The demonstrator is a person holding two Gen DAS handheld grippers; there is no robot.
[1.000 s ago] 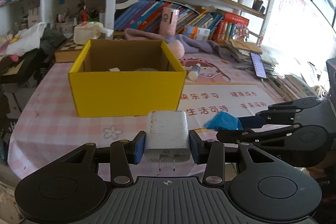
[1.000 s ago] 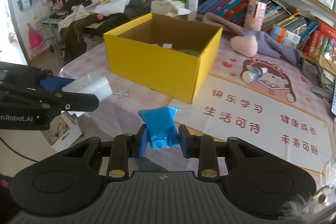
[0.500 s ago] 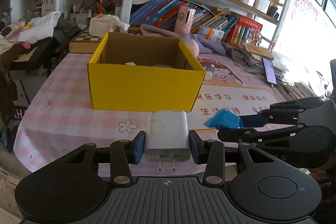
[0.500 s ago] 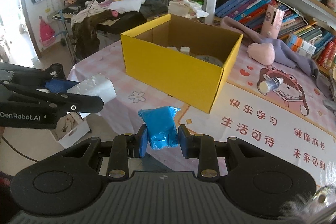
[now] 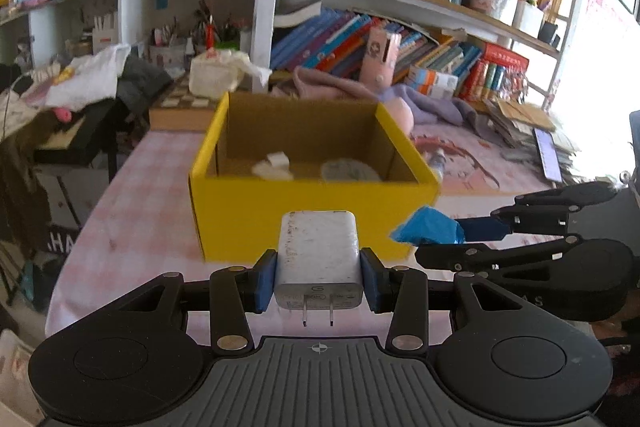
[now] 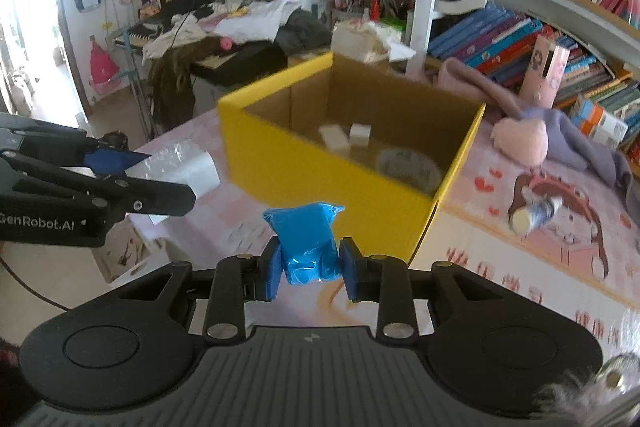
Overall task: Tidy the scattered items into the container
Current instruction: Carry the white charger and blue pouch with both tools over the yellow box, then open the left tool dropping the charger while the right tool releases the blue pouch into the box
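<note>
My left gripper [image 5: 319,279] is shut on a white plug charger [image 5: 318,259], prongs pointing back at the camera, held above the table in front of the yellow cardboard box [image 5: 304,215]. My right gripper [image 6: 308,269] is shut on a blue plastic packet [image 6: 306,243], also held in front of the box [image 6: 320,179]. The box is open on top and holds a roll of tape [image 6: 408,167] and small white pieces [image 6: 348,135]. Each gripper shows in the other's view: the right one [image 5: 460,231], the left one [image 6: 168,179].
A small tube [image 6: 536,213] lies on the pink cartoon mat right of the box. A pink and purple plush [image 6: 528,139] lies behind it. Bookshelves stand at the back. A phone [image 5: 548,155] lies at the far right. The table's near edge drops off on the left.
Both grippers have risen and moved closer to the box with their items, so the inside of the box now shows more fully.
</note>
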